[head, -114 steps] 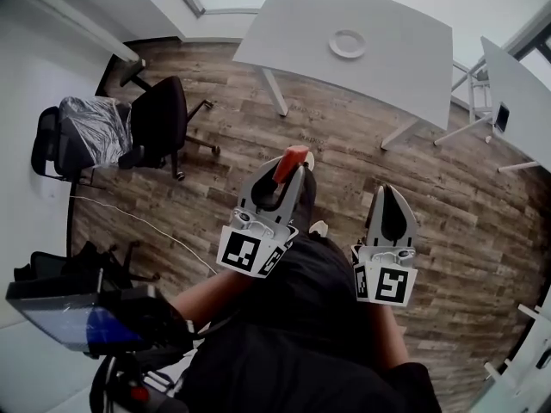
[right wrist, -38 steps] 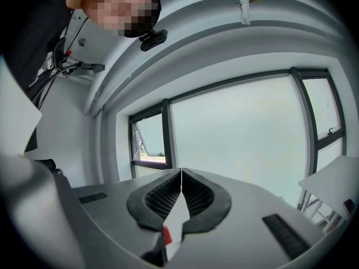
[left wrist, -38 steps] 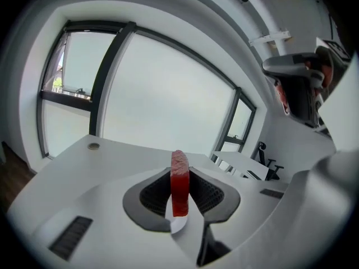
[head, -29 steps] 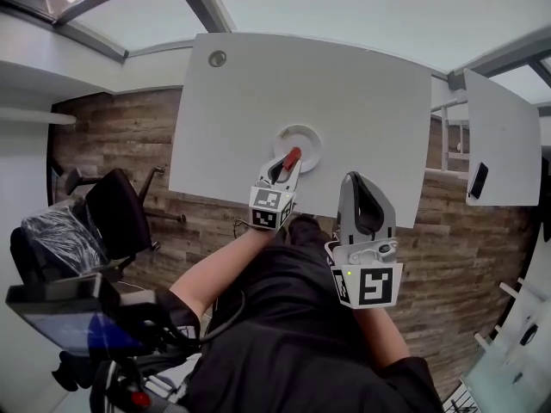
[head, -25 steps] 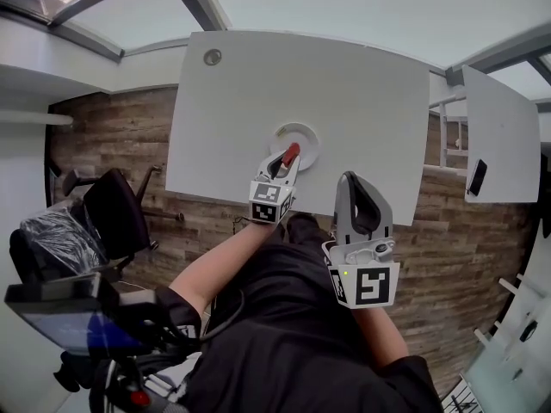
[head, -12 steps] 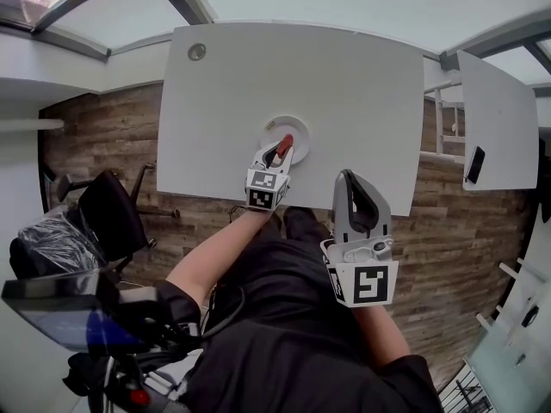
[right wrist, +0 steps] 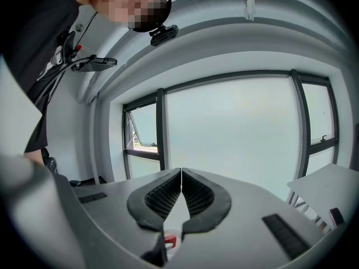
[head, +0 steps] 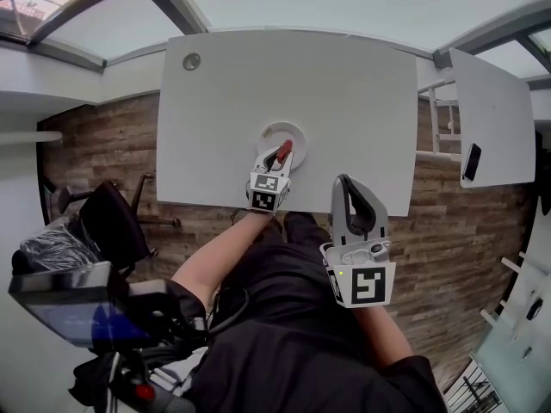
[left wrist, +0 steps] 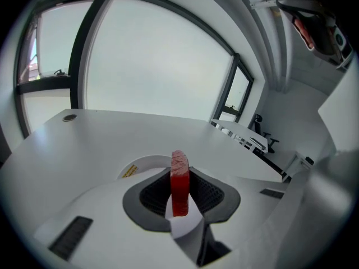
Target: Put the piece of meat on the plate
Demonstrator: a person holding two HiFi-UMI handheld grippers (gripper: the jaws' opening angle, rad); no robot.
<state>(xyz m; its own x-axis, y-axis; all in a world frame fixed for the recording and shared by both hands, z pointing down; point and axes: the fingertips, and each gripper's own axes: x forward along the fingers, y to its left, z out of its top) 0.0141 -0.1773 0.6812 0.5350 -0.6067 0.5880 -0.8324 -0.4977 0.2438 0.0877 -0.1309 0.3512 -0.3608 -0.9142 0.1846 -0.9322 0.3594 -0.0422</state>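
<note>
Plate [head: 269,130]: white, round, on the white table [head: 344,93], toward its near edge. In the left gripper view a yellow sticker [left wrist: 130,171] shows on the plate rim [left wrist: 143,162]. What shows of the plate's surface is plain white.

Piece of meat [head: 282,149]: red, with a paler mottled top edge. It is clamped on edge between the ribbed pads of the left gripper [head: 280,153]. In the left gripper view the slab [left wrist: 179,181] stands upright in the middle of the jaws, both pads pressing its flat sides. In the head view it sits over the plate's near rim. Whether it touches the plate I cannot tell.

Left gripper: reaches forward over the table edge and angles downward at the plate. The bare forearm [head: 219,256] is stretched out from the body, and the marker cube [head: 268,192] faces the camera.

Right gripper [head: 345,181]: held close to the body, over the table's near edge and to the right of the plate, well apart from it. It points roughly level toward the windows. Its jaws are pressed together tip to tip with nothing between them [right wrist: 181,171].

Second white table [head: 495,93] stands to the right, carrying a small dark flat object [head: 470,163]. Black chair [head: 110,222] stands at left on the wood floor.
</note>
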